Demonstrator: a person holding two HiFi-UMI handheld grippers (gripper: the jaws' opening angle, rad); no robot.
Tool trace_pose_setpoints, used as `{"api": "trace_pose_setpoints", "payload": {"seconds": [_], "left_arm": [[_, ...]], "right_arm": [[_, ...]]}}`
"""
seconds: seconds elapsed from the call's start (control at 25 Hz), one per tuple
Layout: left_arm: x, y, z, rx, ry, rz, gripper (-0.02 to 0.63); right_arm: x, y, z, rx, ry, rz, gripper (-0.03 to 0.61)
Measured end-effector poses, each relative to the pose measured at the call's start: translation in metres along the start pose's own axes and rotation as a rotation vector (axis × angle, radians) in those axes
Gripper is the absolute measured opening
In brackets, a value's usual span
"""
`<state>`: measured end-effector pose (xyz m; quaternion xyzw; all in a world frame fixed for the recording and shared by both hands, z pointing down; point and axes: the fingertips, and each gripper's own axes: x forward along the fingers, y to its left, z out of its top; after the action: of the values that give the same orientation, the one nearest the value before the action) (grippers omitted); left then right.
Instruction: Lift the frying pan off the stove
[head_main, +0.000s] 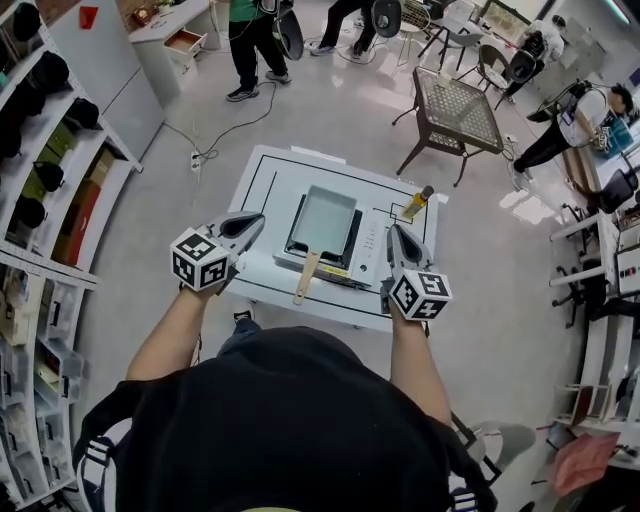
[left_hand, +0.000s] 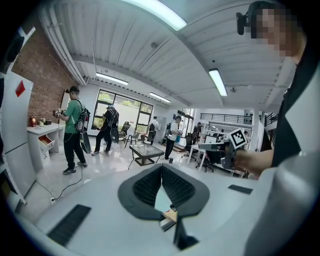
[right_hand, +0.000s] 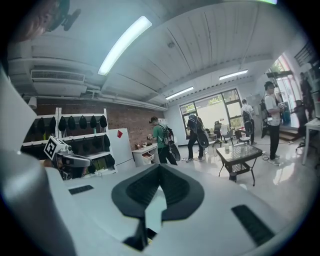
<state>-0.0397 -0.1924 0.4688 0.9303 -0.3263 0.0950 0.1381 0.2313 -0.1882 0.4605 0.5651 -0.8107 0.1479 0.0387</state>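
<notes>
Head view centre: frying pan (head_main: 322, 218) on stove (head_main: 368, 244); left tool (head_main: 257, 221) and right tool (head_main: 393, 231) flank it, both closed, empty.

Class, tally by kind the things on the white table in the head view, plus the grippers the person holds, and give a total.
Frying pan: 1
Stove: 1
Bottle: 1
Grippers: 2, the left gripper and the right gripper
Total: 5

Rect. frying pan (head_main: 322, 224) on stove (head_main: 362, 250), wood handle toward person.
</notes>
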Motion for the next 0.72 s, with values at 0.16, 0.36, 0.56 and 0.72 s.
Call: {"api": "trace_pose_setpoints", "payload": {"seconds": [0.16,0.36,0.56,0.72], "left_arm": [[-0.002,0.017,0.004,0.000,0.002,-0.023,0.011],[0.001,0.034,0.004,-0.004,0.015,-0.050,0.011],[0.009,0.043,0.003,0.000,0.028,-0.075,0.011],[0.014,0.044,0.005,-0.002,0.027,-0.090,0.011]], "right_arm": [[0.010,0.011,0.004,-0.003,-0.002,-0.019,0.006],[0.021,0.015,0.005,0.007,-0.002,-0.048,0.006],[0.027,0.015,0.005,0.018,-0.008,-0.070,0.006],[0.028,0.014,0.001,0.023,-0.001,-0.082,0.006]]}}
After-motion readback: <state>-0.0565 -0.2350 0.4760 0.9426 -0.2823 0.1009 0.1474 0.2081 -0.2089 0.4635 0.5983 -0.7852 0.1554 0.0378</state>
